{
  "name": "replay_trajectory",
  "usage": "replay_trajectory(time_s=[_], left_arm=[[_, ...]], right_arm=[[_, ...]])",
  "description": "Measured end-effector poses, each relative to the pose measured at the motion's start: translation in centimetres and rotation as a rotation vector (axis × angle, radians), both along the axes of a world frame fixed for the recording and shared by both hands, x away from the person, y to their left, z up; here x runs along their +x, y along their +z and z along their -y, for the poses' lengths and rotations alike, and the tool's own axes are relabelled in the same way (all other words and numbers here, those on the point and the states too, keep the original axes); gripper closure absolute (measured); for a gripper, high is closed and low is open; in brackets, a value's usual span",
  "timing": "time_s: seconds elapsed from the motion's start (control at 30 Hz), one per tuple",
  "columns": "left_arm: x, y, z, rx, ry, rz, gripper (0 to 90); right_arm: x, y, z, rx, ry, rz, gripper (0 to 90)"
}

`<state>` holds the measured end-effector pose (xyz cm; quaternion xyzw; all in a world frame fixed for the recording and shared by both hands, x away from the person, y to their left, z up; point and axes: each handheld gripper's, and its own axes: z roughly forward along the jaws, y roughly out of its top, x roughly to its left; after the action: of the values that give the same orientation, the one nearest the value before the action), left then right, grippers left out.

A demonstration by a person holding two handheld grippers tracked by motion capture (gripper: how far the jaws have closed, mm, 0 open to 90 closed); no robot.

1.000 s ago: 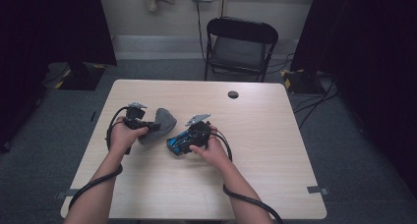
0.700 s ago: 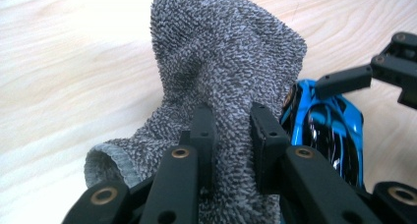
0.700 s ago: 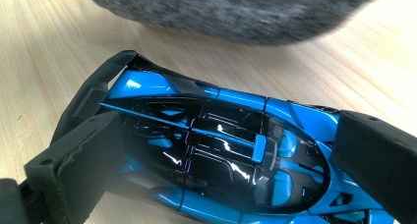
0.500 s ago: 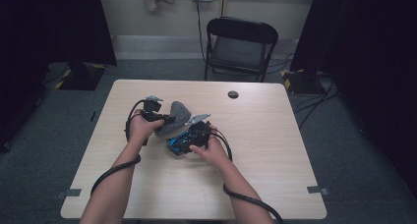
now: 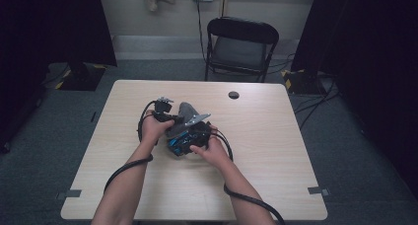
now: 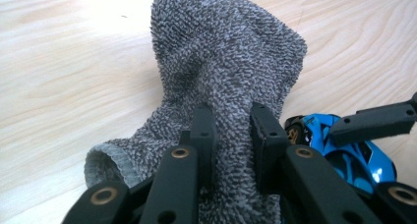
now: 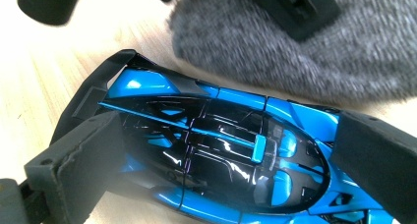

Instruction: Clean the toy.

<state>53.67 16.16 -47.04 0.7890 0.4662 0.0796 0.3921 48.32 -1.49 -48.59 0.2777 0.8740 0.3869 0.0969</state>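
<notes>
High view: the left gripper (image 5: 173, 120) and the right gripper (image 5: 190, 136) meet just left of the middle of the pale wooden table (image 5: 276, 151). A grey knitted terry sock (image 5: 185, 111) stands up from the left gripper's jaws, touching or nearly touching the blue and black toy sports car (image 5: 180, 143) that sits at the right gripper, near side. A small dark round disc (image 5: 233, 94) lies well apart toward the far edge. Beyond the table: a black folding chair (image 5: 240, 47), grey carpet, dark curtains left and right, a wall socket with a cable.

Left gripper view: the left gripper (image 6: 231, 130) is clamped on the sock (image 6: 221, 67), cloth bunched between its jaws; the ribbed cuff hangs open at lower left. The car (image 6: 344, 150) lies just right of it.

Right gripper view: the right gripper (image 7: 226, 160) is pinched on the car (image 7: 211, 155), one jaw pressing each side of its body. The sock (image 7: 295, 57) lies directly beyond the car, touching its far flank.
</notes>
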Motion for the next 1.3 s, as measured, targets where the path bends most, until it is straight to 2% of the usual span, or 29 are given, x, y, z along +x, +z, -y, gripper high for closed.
replay_trajectory(time_s=[0.27,0.8,1.3], left_arm=[[-0.1,-0.6,1.4,-0.001,-0.038,-0.01,75.0],[-0.9,-0.5,1.3,-0.002,-0.068,-0.011,75.3],[-1.4,-0.3,0.4,0.0,-0.096,-0.021,75.4]], right_arm=[[0.0,0.0,0.0,0.001,-0.001,0.001,0.0],[0.0,0.0,0.0,0.003,-0.001,0.0,0.0],[-0.1,0.0,-0.1,0.0,0.002,-0.001,0.0]])
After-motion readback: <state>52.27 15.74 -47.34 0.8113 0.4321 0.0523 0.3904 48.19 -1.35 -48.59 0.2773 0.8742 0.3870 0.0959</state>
